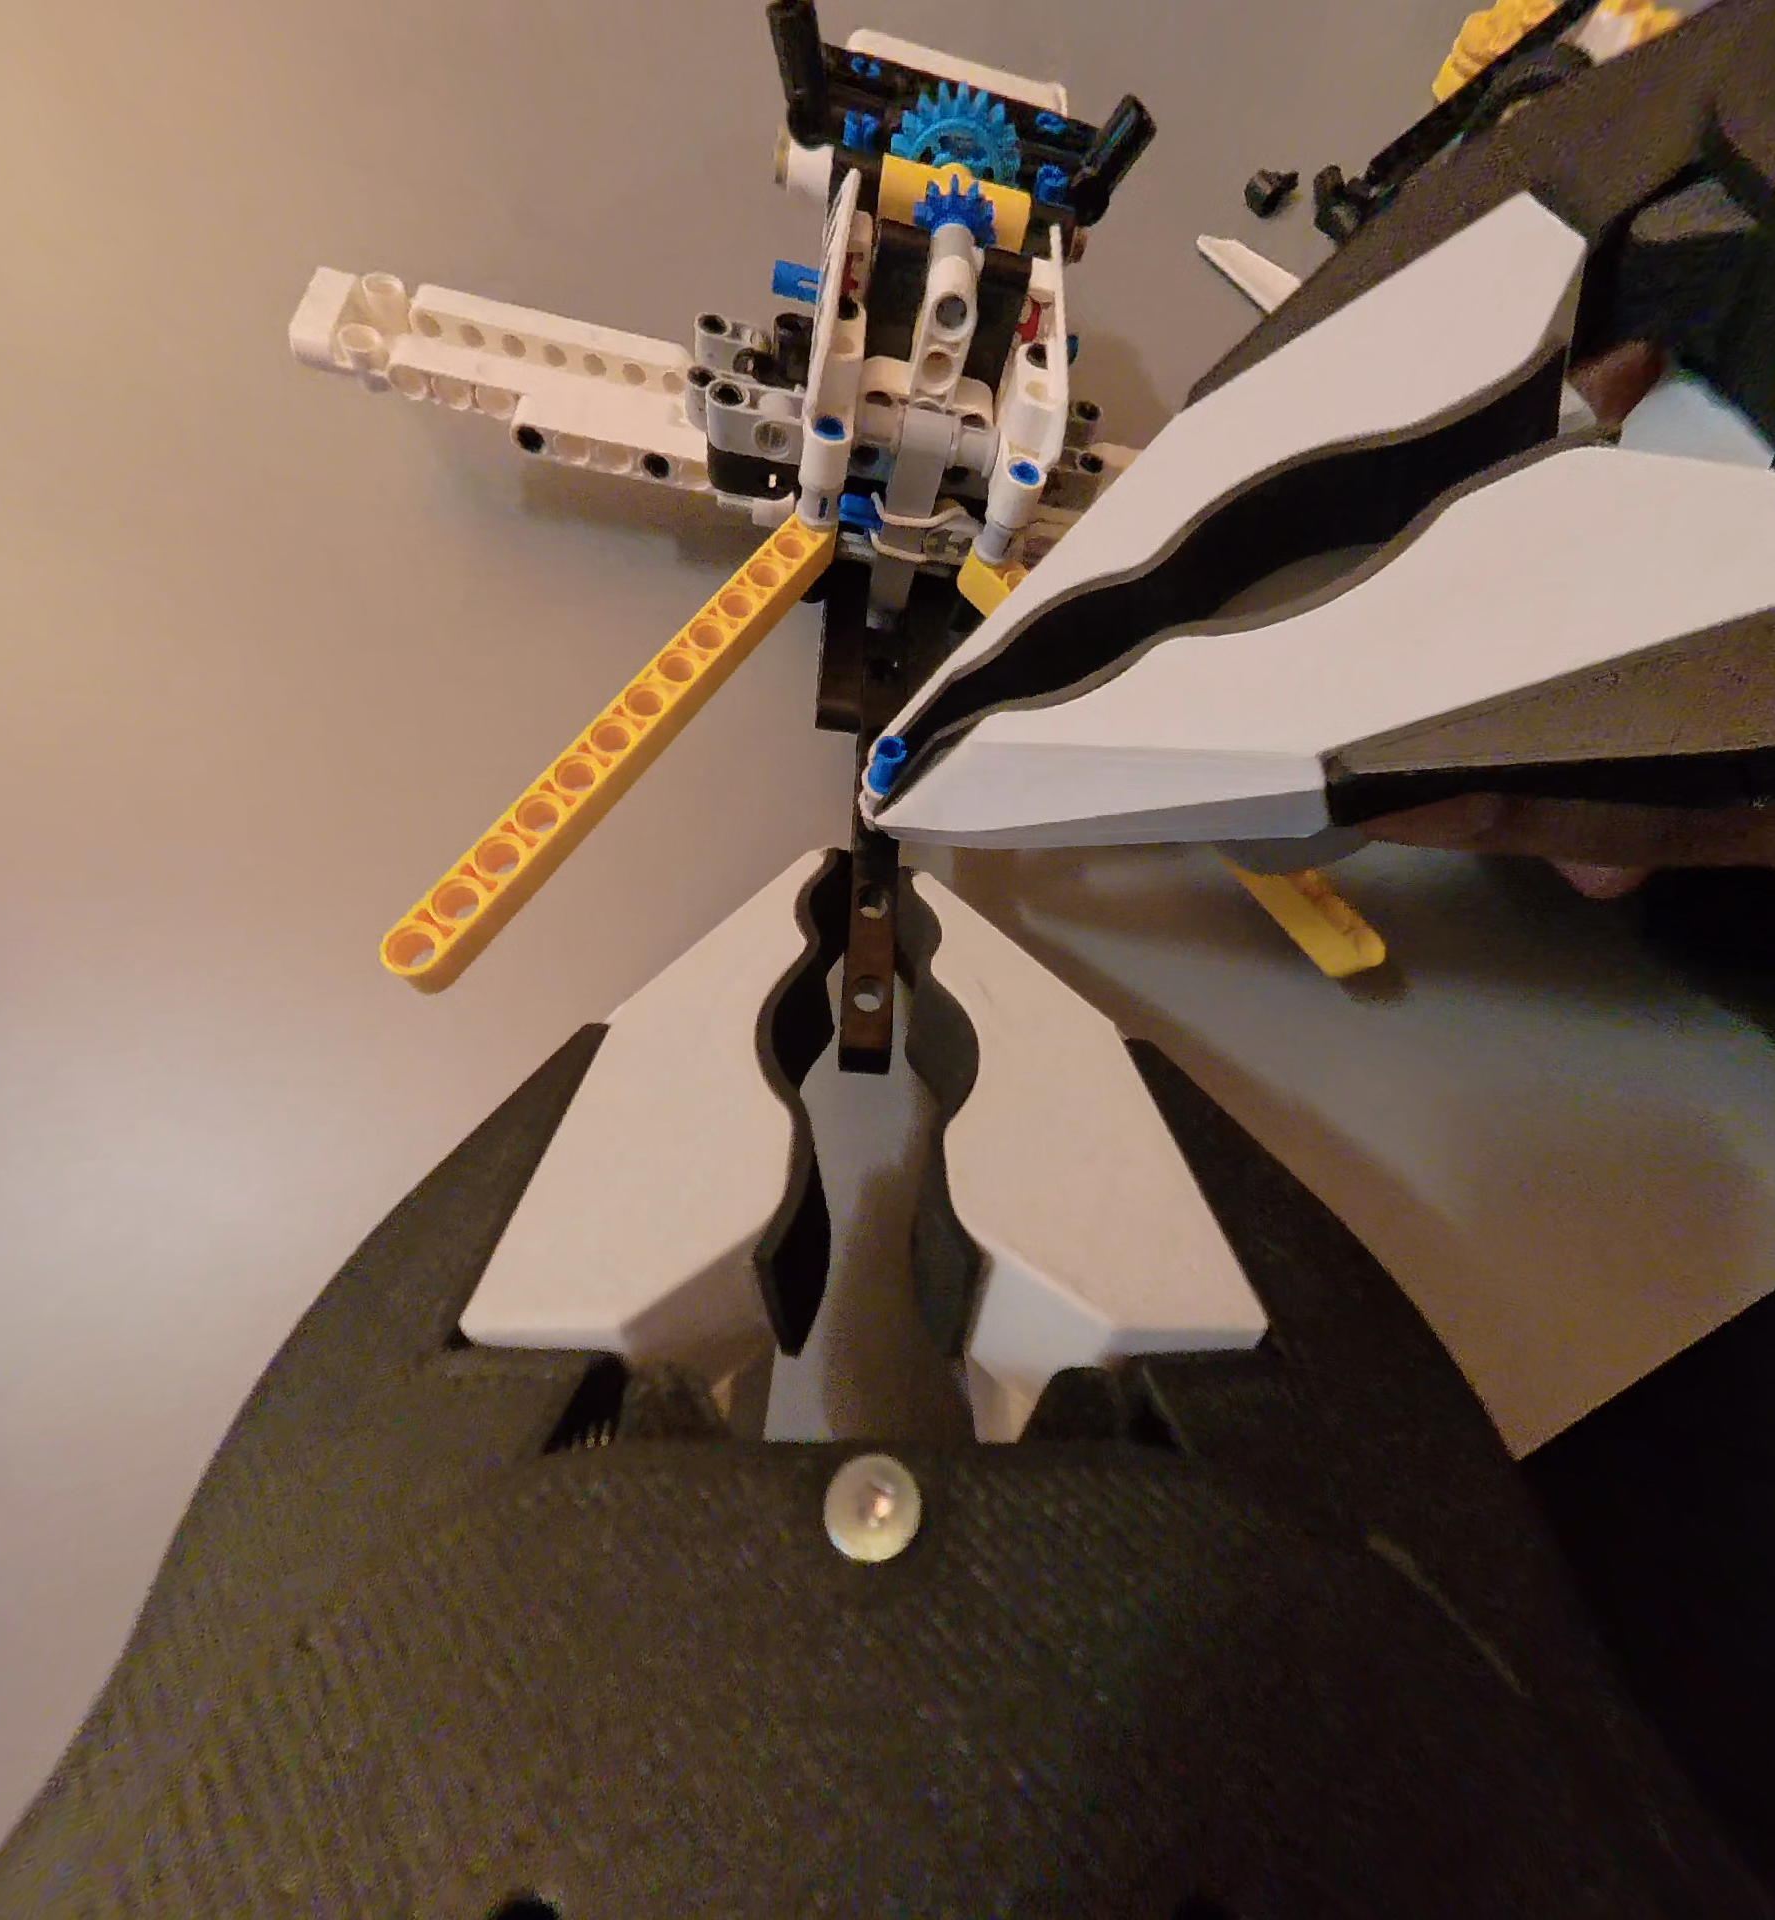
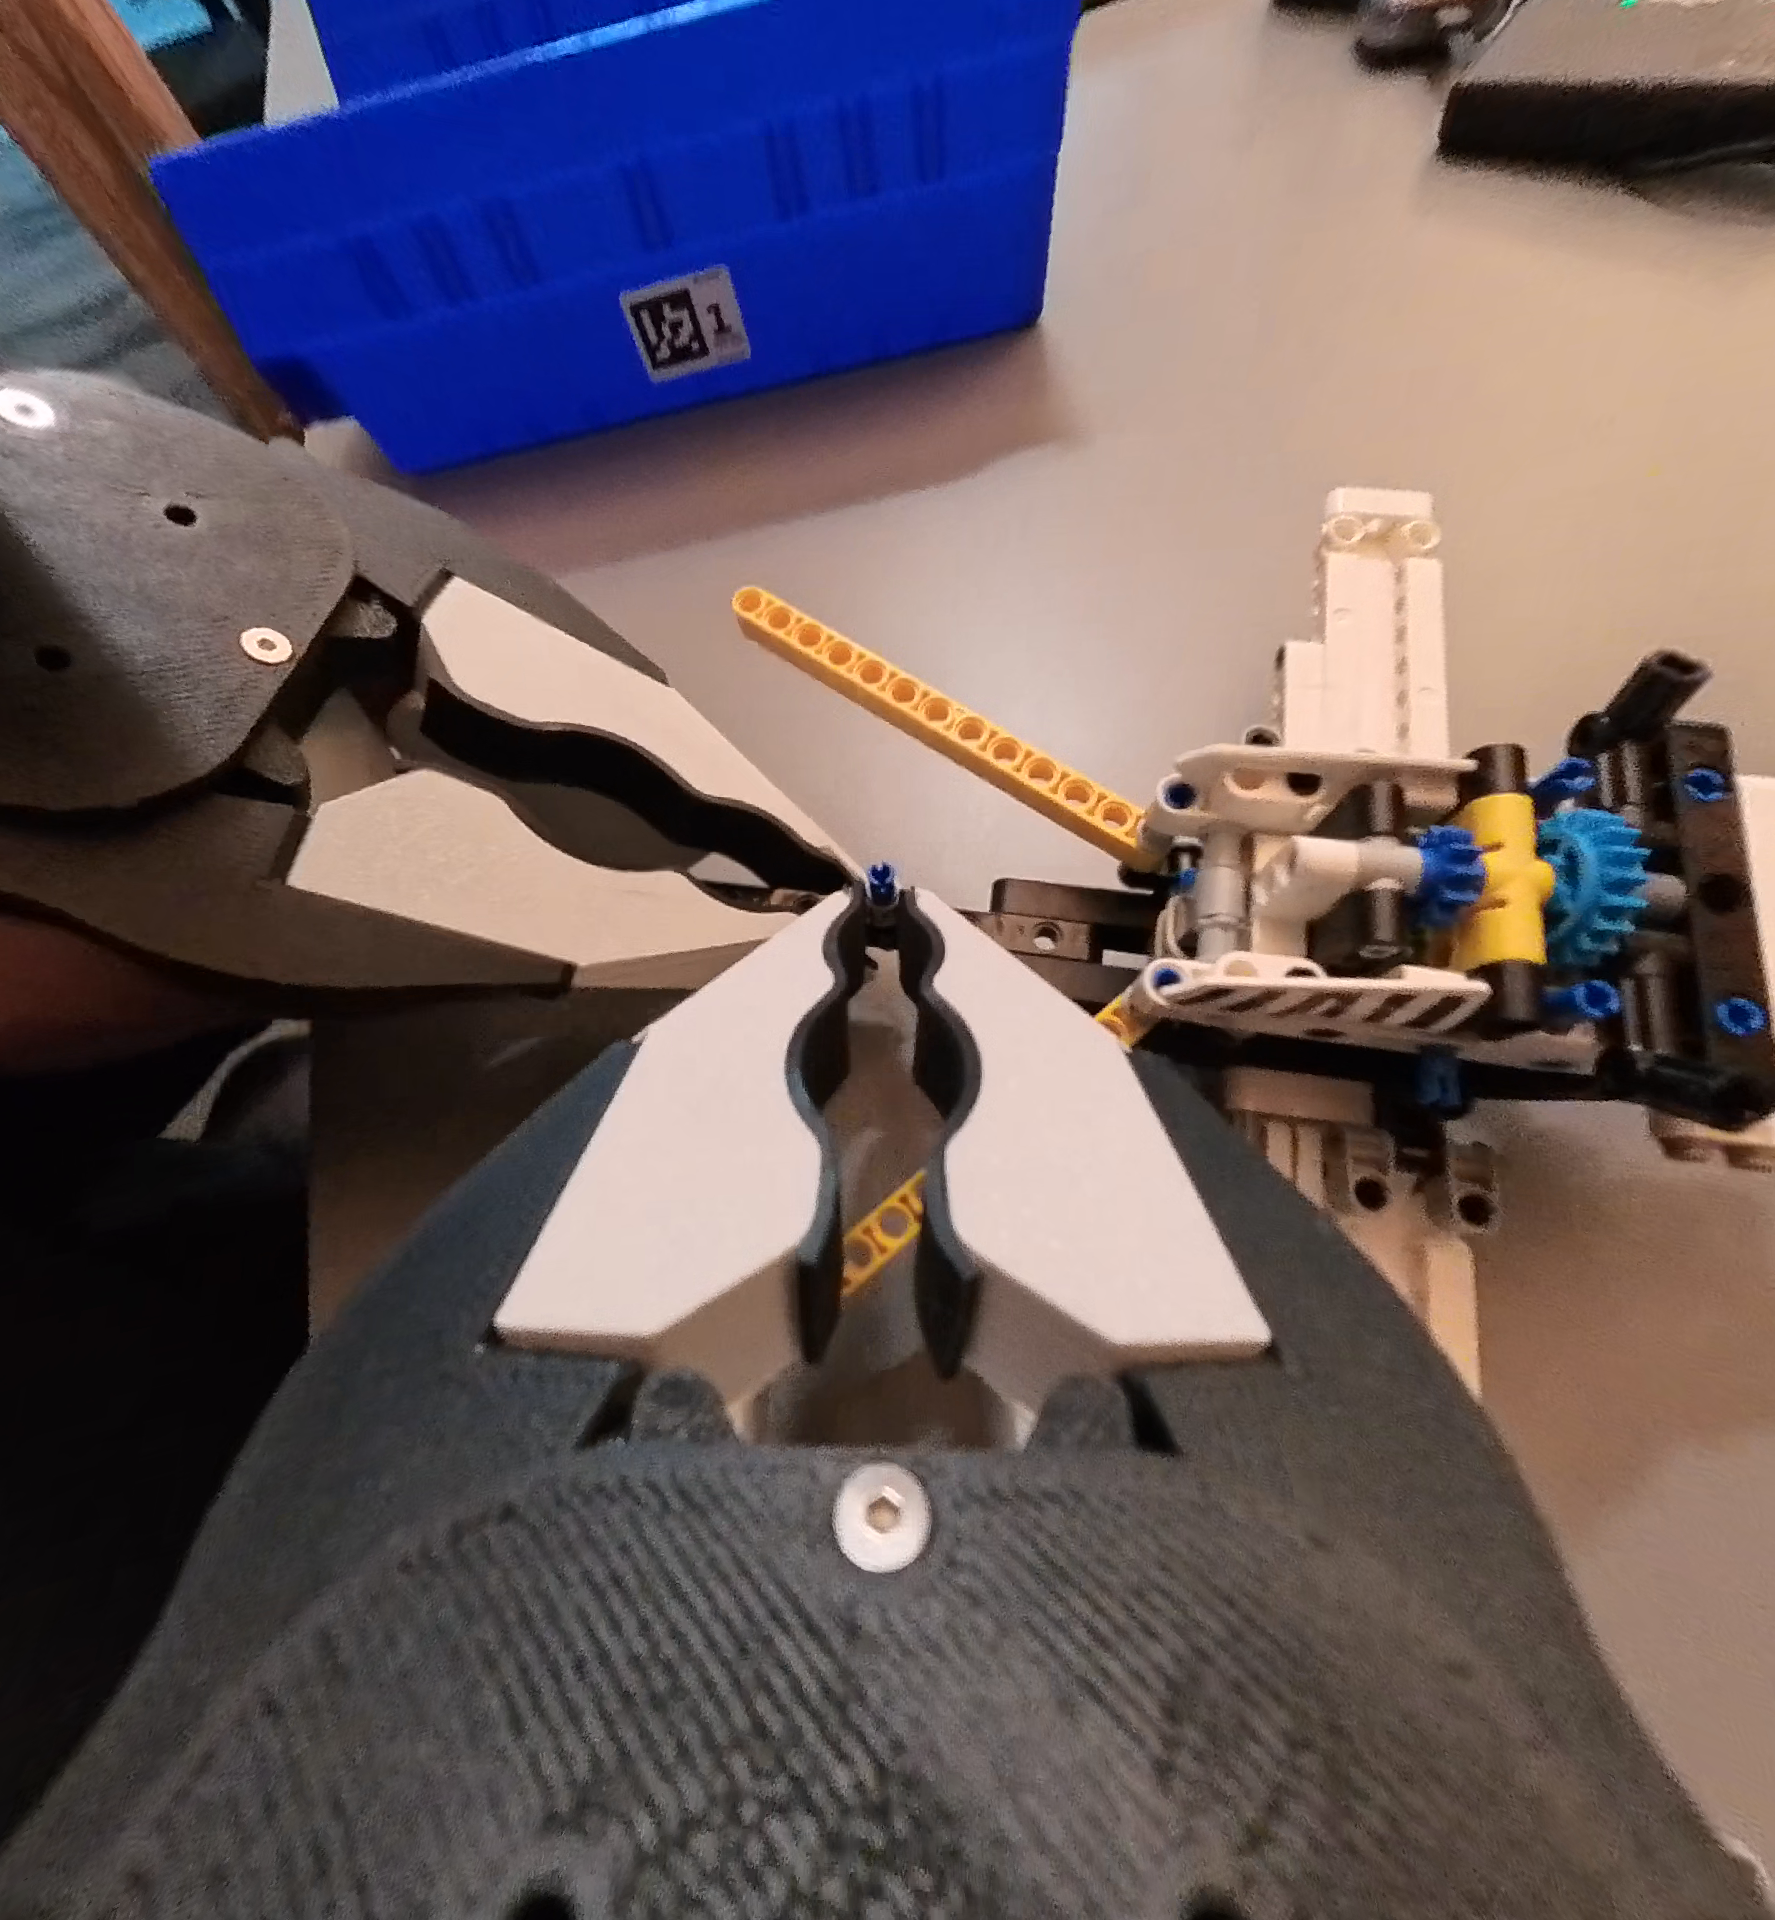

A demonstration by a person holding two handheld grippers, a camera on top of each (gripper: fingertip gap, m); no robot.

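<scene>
Behind grey table (image 2: pixel 1278 364), blue bin (image 2: pixel 602 239), wooden leg (image 2: pixel 104 156).

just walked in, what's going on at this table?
A person is working two handheld grippers on a toy brick model lying on the grey table. The left gripper is clamped on a black holed beam that sticks out of the model. The right gripper pinches a small blue pin at its fingertips, right beside that beam. A long yellow beam angles off the model, and a blue bin stands behind.
</scene>
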